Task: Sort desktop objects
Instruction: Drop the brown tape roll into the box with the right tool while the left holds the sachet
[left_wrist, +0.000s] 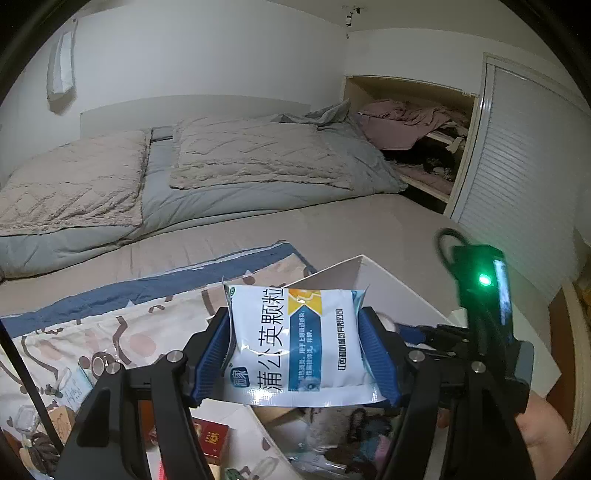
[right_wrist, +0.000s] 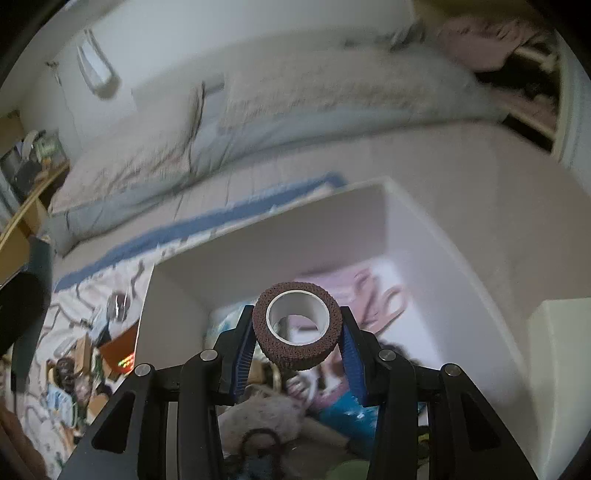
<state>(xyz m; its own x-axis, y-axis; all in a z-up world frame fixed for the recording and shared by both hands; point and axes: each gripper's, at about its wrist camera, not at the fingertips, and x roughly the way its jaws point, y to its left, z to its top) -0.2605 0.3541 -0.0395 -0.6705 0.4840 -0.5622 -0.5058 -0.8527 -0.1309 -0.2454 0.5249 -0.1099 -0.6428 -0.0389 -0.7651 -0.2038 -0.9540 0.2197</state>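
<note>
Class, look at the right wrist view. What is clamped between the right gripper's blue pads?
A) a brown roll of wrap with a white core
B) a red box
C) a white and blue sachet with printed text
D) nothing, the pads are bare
A: the right gripper pinches a brown roll of wrap with a white core by its sides, over the white box; the sachet is in the left gripper.

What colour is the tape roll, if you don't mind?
Reddish brown tape roll with a white core, clearest in the right wrist view.
</note>
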